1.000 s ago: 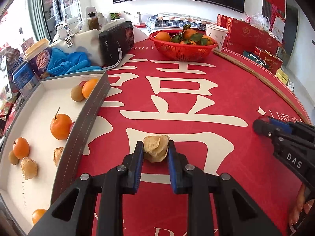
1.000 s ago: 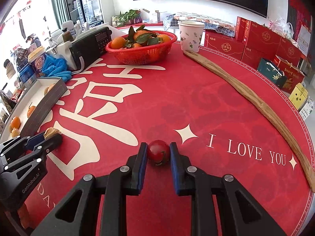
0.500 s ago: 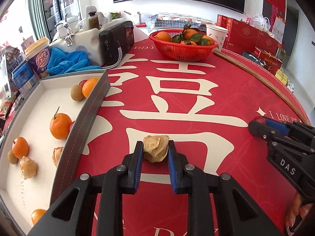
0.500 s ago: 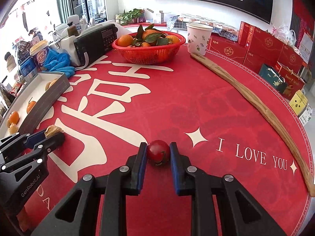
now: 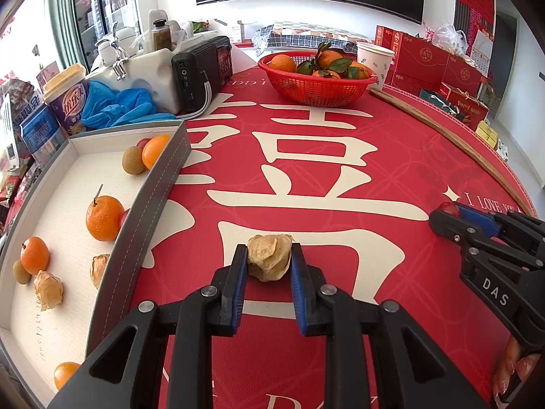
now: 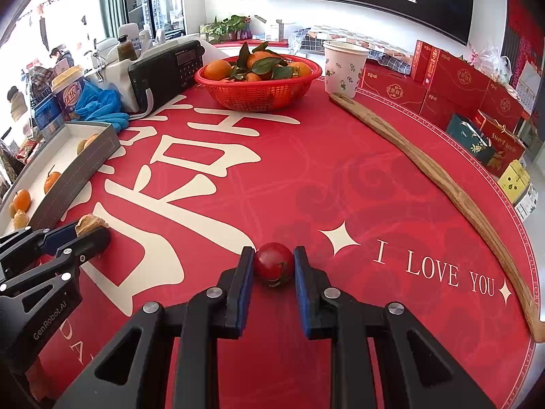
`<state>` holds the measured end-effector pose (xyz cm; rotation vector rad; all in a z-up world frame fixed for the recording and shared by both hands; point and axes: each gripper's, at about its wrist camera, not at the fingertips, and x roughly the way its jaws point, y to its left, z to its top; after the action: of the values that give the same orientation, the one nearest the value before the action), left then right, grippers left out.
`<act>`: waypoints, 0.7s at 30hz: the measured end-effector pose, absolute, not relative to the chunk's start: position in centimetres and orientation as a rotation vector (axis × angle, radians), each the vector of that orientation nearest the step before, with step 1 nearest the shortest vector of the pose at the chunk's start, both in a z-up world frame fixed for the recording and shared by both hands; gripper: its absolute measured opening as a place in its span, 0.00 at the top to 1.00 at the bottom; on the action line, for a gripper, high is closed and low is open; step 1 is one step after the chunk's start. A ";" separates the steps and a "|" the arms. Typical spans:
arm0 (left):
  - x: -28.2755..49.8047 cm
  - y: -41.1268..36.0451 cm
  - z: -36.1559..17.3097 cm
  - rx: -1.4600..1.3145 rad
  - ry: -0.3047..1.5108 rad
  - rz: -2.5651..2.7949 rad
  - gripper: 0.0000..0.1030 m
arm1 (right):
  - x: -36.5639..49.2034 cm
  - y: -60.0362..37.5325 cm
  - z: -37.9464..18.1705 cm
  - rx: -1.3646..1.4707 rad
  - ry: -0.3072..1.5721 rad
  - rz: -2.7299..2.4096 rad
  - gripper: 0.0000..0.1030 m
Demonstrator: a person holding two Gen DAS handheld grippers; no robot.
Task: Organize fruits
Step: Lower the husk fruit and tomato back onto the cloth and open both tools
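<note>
Papery, crinkled husk fruit (image 5: 269, 261), glossy smooth red tomato (image 6: 273, 263), matt printed red tablecloth (image 6: 306, 184), rough wooden stick (image 6: 439, 177).

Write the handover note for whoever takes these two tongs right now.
Left tongs: shut on the papery husk fruit, low over the red tablecloth.
Right tongs: shut on the small red tomato, beside the star print.
Done: oranges, small brown fruits and husk fruits already lie in the white tray to the left.
Left: probably carry both held fruits to the tray. The red basket of leafy oranges sits at the far side.
</note>
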<state>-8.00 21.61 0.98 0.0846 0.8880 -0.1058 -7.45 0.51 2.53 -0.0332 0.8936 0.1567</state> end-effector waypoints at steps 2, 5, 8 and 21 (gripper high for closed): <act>-8.0 21.5 1.0 0.094 0.886 -0.101 0.75 | -7.5 0.5 2.5 -0.036 0.894 0.156 0.77; -8.0 21.3 1.0 0.108 0.884 -0.094 0.75 | -7.5 0.5 2.5 -0.039 0.893 0.154 0.77; -8.1 21.1 1.0 0.123 0.881 -0.087 0.75 | -7.5 0.6 2.5 -0.042 0.893 0.153 0.77; -7.9 21.3 0.9 0.184 0.870 0.073 0.28 | -7.6 0.7 2.5 -0.068 0.891 0.133 0.64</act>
<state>-7.88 21.31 0.92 0.1843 0.8702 0.0727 -7.57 0.72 2.52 -0.0675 0.8905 0.1329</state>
